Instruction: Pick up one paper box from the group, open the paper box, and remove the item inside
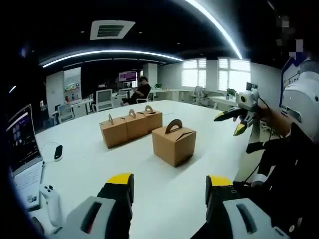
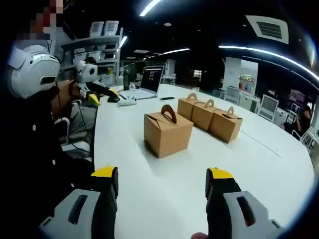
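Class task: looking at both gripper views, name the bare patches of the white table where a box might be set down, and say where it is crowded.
Free: the broad stretch of white table between both open grippers and the lone box; also the far side beyond the row of three boxes. Crowded: the edge holding the laptop and mouse.

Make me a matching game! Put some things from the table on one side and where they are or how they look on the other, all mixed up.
Things:
1. lone paper box
2. three paper boxes
3. laptop
4. left gripper

Descriptions:
A. jaws apart, holding nothing
B. standing in a row, side by side
C. open at the table's edge, screen lit
D. apart from the row, nearer the grippers

Pairs: 1-D, 2-B, 3-C, 4-A
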A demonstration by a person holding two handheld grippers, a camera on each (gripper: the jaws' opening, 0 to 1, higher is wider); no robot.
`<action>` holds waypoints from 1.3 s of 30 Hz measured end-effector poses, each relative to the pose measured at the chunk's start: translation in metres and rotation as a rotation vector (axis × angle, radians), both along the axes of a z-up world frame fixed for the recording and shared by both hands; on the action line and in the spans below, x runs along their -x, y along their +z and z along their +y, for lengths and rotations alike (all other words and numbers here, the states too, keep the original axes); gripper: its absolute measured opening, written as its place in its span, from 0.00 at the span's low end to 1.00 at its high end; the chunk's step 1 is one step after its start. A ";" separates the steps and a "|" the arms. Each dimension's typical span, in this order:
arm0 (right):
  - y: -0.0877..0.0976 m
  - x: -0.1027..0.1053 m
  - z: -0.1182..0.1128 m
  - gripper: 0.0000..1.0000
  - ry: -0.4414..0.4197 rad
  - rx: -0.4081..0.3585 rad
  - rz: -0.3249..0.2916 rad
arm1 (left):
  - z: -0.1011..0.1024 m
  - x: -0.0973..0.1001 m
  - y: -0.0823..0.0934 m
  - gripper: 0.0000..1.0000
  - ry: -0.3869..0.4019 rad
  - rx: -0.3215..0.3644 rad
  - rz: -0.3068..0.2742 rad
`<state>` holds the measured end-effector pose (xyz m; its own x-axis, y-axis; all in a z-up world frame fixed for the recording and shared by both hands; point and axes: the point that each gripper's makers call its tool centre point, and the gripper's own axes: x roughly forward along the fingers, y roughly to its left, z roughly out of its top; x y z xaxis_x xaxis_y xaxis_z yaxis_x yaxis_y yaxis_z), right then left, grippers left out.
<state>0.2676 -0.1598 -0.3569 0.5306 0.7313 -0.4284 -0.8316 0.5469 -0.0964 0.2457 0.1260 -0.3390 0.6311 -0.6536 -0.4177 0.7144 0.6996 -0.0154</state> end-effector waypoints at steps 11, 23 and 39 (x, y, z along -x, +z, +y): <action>0.003 -0.039 0.033 0.74 0.092 -0.042 -0.037 | -0.021 0.002 -0.002 0.59 -0.029 -0.003 0.003; 0.013 -0.065 0.068 0.77 0.178 -0.043 -0.059 | -0.034 -0.010 -0.009 0.59 -0.060 -0.010 0.013; -0.020 -0.102 0.097 0.83 0.338 -0.046 -0.037 | -0.048 -0.010 -0.008 0.59 -0.089 0.015 0.026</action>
